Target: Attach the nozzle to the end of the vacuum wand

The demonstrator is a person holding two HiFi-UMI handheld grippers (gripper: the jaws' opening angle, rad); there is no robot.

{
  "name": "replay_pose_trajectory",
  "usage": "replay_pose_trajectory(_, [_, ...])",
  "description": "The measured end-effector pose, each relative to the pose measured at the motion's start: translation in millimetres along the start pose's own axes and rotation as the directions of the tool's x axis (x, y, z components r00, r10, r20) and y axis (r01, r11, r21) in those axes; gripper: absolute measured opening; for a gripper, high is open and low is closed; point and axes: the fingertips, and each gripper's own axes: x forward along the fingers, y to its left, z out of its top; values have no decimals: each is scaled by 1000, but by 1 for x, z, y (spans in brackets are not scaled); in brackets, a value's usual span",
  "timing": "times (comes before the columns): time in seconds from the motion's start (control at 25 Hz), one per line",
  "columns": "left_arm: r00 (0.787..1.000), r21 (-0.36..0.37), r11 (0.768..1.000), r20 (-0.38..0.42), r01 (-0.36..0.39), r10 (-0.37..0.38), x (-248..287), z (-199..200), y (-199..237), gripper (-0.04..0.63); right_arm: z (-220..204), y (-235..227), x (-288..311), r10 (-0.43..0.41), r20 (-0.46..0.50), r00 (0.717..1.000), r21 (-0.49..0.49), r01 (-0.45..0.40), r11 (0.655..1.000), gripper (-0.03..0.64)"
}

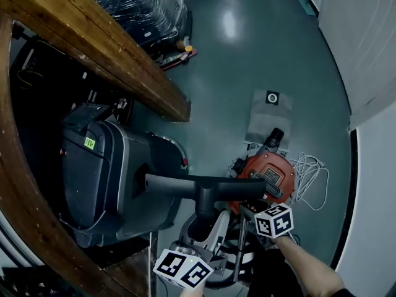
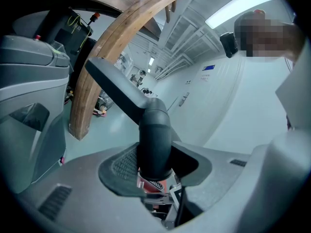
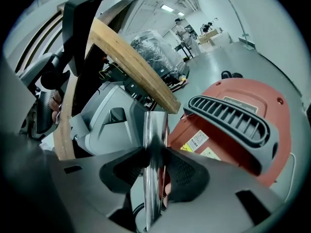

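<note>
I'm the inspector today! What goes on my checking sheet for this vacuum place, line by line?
Surface: shiny grey-green floor.
Job's things: black nozzle held up; shiny wand beside it, seemingly not yet joined; red vacuum on the floor.
Clutter: flat grey bag lying past the vacuum.
Grippers: left gripper jaws closed on the nozzle's neck; right gripper jaws closed on the wand.
Cables: white cable coiled beside the vacuum.
Surroundings: wooden beam, grey machine under it, plastic-wrapped load further back.
</note>
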Motion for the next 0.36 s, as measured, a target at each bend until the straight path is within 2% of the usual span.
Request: replay_pose_trajectory(0.36, [1000,-27,1000,-7,9,-9,2,-2,4,176,-2,8,-26,7,47,999,-8,-7,1000,155])
